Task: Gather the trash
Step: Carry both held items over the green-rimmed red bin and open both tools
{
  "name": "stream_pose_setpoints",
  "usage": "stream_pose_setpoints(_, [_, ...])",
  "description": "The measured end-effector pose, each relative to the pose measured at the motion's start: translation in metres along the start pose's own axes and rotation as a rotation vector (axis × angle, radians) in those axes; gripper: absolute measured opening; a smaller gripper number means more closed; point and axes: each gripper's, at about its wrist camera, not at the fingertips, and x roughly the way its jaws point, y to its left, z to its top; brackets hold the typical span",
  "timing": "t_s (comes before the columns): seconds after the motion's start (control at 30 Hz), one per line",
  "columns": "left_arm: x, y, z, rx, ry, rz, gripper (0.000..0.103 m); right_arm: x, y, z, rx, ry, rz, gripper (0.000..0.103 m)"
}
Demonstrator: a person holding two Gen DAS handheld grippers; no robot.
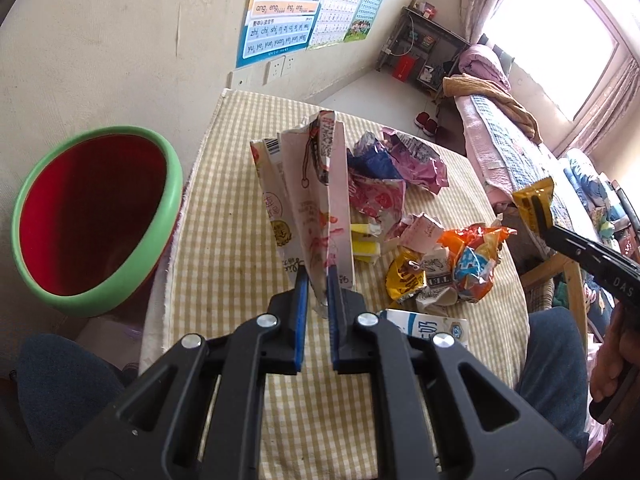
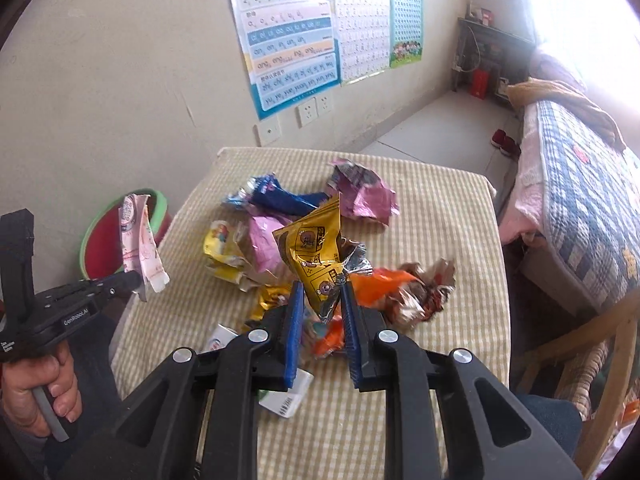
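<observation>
Trash, two held pieces, remainder loose on the worktop (image 1: 224, 208), which is wearing a yellow checked cloth.

Pink-and-white carton (image 1: 312, 200): flattened, standing upright above the worktop, its lower edge pinched in the left claw (image 1: 317, 292), whose blue pads are clamping together on it. In the right wrist view the same carton (image 2: 140, 248) is hanging in front of the bin.

Yellow snack wrapper (image 2: 316, 260): crinkled foil with cartoon print, lifted clear of the worktop, its lower end squeezed in the right claw (image 2: 322, 300), closed on it. In the left wrist view that wrapper (image 1: 534, 200) is showing beyond the worktop's right edge.

Loose pile on the worktop, between the two held pieces: a blue wrapper (image 1: 372, 164), a purple wrapper (image 1: 420, 156), an orange wrapper (image 1: 476, 256), a small yellow box (image 1: 366, 244) and a blue-and-white milk carton (image 1: 428, 326) lying nearest the person.

Bin (image 1: 96, 216): red inside, green rim, standing just beside the worktop's left edge.

A hand (image 2: 36, 384) is gripping the left claw's handle.
</observation>
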Motion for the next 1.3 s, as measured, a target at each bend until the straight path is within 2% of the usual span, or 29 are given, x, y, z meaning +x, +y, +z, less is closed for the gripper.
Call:
stream_pose_setpoints(0.27, [-0.03,0.055,0.015,-0.074,-0.063,0.059,0.008,0.019,0.079,0.047,-0.102,-0.038,0.152,0.019])
stream_pose_setpoints(0.6, [-0.071,0.142,0.029,-0.162,-0.116,0.141,0.009,0.065,0.196,0.085,-0.224,-0.006,0.317,0.019])
stream_pose_setpoints(0.8, [-0.076,0.185,0.032,-0.213,-0.125,0.131,0.009,0.1,0.248,0.099,-0.267,0.033,0.356,0.019])
stream_pose_setpoints(1.07, [-0.06,0.217,0.035,-0.253,-0.106,0.109,0.012,0.146,0.285,0.109,-0.284,0.098,0.366,0.022])
stream_pose_setpoints(1.1, [-0.058,0.22,0.035,-0.258,-0.107,0.11,0.015,0.153,0.287,0.109,-0.284,0.11,0.363,0.023])
stream_pose_setpoints(1.17, [-0.055,0.225,0.033,-0.272,-0.108,0.114,0.029,0.166,0.29,0.108,-0.28,0.138,0.363,0.028])
stream_pose_setpoints(1.2, [-0.055,0.227,0.031,-0.28,-0.114,0.111,0.049,0.171,0.29,0.108,-0.276,0.146,0.36,0.03])
stream_pose_setpoints(1.23, [-0.056,0.23,0.03,-0.289,-0.124,0.111,0.066,0.175,0.289,0.108,-0.273,0.154,0.353,0.038])
stream_pose_setpoints(1.27, [-0.058,0.233,0.028,-0.297,-0.135,0.11,0.07,0.177,0.288,0.108,-0.269,0.159,0.353,0.043])
stream_pose_setpoints(1.3, [-0.06,0.235,0.025,-0.302,-0.139,0.103,0.072,0.178,0.286,0.107,-0.262,0.16,0.355,0.056])
